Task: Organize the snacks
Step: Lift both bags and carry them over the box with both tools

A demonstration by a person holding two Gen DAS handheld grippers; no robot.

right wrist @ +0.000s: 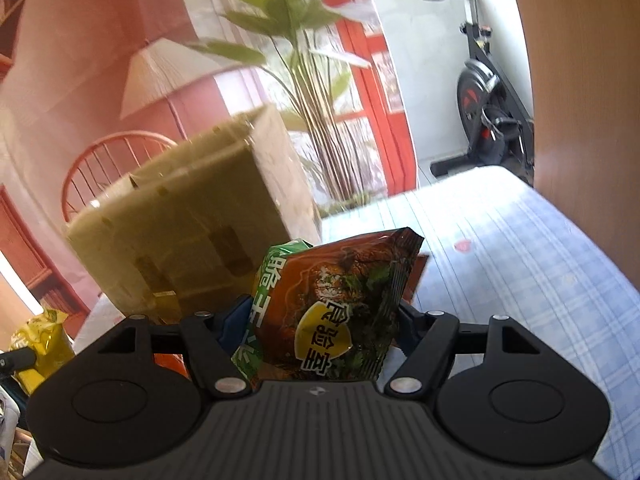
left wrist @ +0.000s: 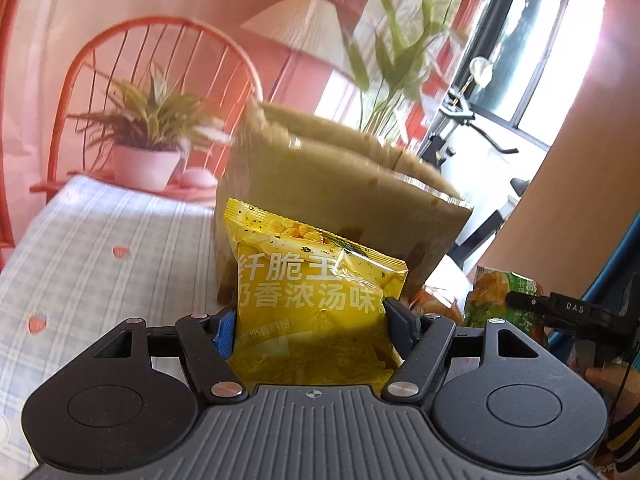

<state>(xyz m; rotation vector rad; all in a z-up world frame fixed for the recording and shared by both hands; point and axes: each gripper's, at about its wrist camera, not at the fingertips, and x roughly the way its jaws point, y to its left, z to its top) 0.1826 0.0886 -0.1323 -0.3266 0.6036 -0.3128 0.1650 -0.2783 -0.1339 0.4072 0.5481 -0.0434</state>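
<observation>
Above checked tablecloth (left wrist: pixel 100 240), before cardboard box (left wrist: pixel 320 184): left gripper (left wrist: pixel 308 320) clamps yellow snack bag (left wrist: pixel 316 292); right gripper (right wrist: pixel 316 320) clamps brown and green packets (right wrist: pixel 340 300). Bags likely light, crinkly, slippery, crushable; mid-body hold looks safest.

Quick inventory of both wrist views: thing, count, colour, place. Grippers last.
yellow foil snack bag: 1, yellow, between the left gripper's fingers
brown and green snack packets: at least 2, brown in front of green, between the right gripper's fingers
olive-tan open box: 1, olive-tan, on the table beyond the bags
checked tablecloth: 1, pale blue and white
potted plant: 1, green in a pink pot, beyond the table
orange wire chair: 1, behind the pot
pleated lamp: 1, white
exercise bike: 1, black
left gripper: black, shut on the yellow bag
right gripper: black, shut on the packets
</observation>
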